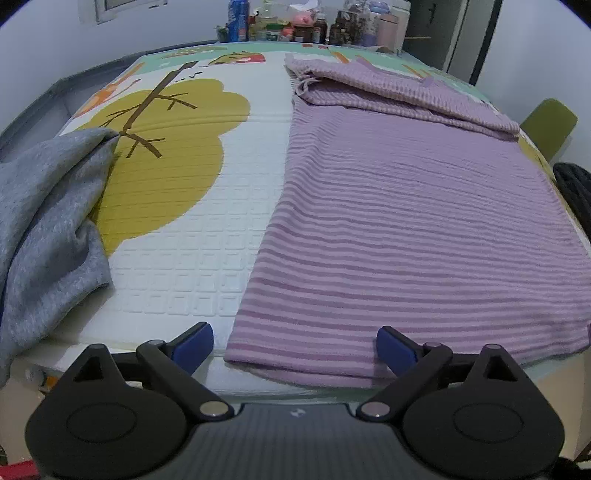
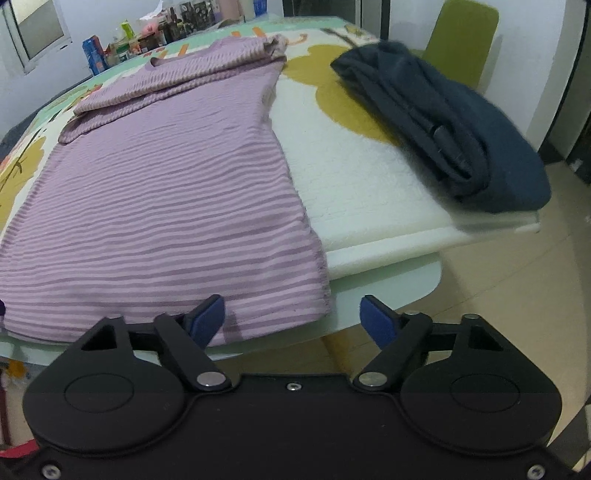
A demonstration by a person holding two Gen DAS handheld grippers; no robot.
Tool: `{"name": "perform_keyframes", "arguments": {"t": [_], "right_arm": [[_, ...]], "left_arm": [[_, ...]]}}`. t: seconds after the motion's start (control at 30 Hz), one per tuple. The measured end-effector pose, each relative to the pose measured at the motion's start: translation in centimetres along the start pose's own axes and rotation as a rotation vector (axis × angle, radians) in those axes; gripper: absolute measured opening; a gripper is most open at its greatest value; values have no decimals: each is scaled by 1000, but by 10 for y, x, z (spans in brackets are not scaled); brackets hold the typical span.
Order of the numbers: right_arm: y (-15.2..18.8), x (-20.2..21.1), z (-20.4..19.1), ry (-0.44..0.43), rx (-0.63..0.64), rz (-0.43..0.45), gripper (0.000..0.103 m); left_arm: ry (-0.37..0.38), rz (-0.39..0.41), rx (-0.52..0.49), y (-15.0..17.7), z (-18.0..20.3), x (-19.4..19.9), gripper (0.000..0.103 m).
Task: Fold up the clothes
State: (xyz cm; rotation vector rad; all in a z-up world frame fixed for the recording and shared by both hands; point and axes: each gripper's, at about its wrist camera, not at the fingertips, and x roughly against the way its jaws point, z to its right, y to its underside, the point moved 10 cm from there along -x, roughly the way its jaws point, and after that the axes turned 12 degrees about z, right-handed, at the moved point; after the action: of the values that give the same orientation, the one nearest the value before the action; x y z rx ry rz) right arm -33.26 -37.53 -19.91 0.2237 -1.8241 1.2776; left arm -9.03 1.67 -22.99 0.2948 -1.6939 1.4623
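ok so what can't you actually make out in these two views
- Grey fleece garment: left wrist view, cut off by the left edge, so its full shape is unknown.
- Purple striped knit top: its far sleeves are folded over the body, hiding the chest area in both views.
- Dark navy folded garment: right wrist view, motion-blurred; type unclear.
- Cluttered bottles and jars: too small to read labels.

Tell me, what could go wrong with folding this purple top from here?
Both tools are open at the near hem of the purple top. The left tool straddles the hem's corner, so it might pinch only one layer. The right tool sits at the other corner, partly past the table edge, and could miss the cloth. The sleeve folded across the top may slide off when lifted.
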Motion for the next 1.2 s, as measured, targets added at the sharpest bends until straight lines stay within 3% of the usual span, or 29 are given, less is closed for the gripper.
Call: {"name": "perform_keyframes", "arguments": {"t": [0.13, 0.3, 0.37, 0.5, 0.57, 0.9, 1.2], "right_arm": [[1, -8, 4, -16, -26, -14, 70], [4, -15, 4, -59, -79, -38, 55], [4, -16, 1, -71, -67, -37, 44], [4, -17, -9, -109, -61, -45, 19], [4, -16, -13, -111, -54, -40, 15], [-6, 6, -22, -134, -30, 7, 7], [15, 29, -22, -134, 28, -40, 6]], "left_arm": [[-6, 8, 8, -1, -3, 1, 95], [-15, 19, 22, -4, -7, 1, 78], [-10, 22, 16, -6, -6, 2, 59], [24, 8, 20, -9, -1, 4, 32], [42, 0, 22, -11, 2, 4, 14], [118, -44, 33, -18, 14, 9, 10], [121, -139, 24, 11, 7, 24, 10]]}}
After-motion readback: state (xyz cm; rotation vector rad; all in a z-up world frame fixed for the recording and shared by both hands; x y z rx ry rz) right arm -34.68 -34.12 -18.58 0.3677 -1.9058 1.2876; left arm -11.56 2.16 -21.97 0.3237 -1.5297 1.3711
